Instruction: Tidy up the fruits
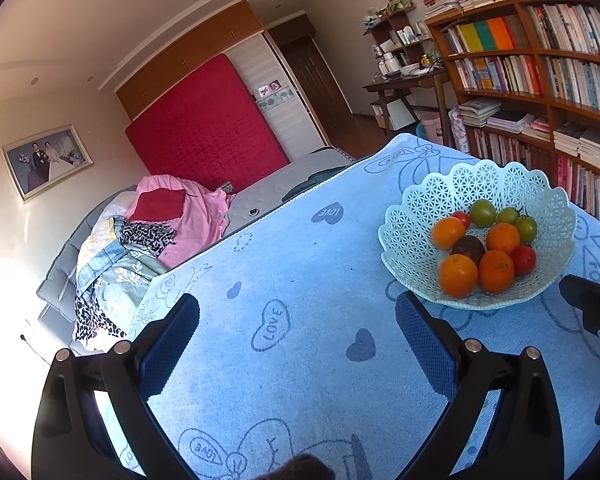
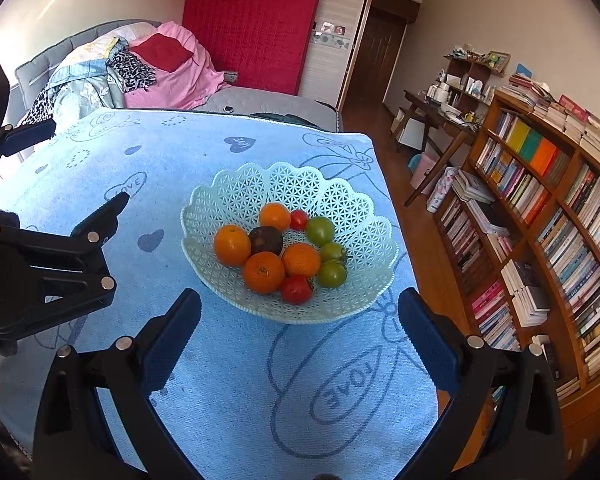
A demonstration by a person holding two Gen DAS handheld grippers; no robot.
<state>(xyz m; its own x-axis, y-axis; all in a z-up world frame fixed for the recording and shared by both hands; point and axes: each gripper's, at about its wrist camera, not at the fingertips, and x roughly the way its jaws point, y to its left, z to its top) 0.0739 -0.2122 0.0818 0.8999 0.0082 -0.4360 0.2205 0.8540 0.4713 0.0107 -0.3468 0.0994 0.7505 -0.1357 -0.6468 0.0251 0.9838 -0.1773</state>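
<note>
A pale green lattice basket (image 2: 236, 196) (image 1: 420, 208) stands on the blue cloth-covered table (image 2: 228, 380) (image 1: 300, 264). It holds several oranges (image 2: 232, 245) (image 1: 458, 275), red tomatoes (image 2: 297, 289), green tomatoes (image 2: 320, 230) and one dark brown fruit (image 2: 265, 240) (image 1: 469, 248). My right gripper (image 2: 298, 316) is open and empty, just in front of the basket. My left gripper (image 1: 298, 316) is open and empty over bare cloth, left of the basket; it also shows at the left in the right wrist view (image 2: 100, 216).
A bed with piled clothes (image 2: 140, 72) lies beyond the table's far edge. A full bookshelf (image 2: 548, 216) stands to the right, with a desk (image 2: 440, 120) behind it. The table's right edge runs close to the basket.
</note>
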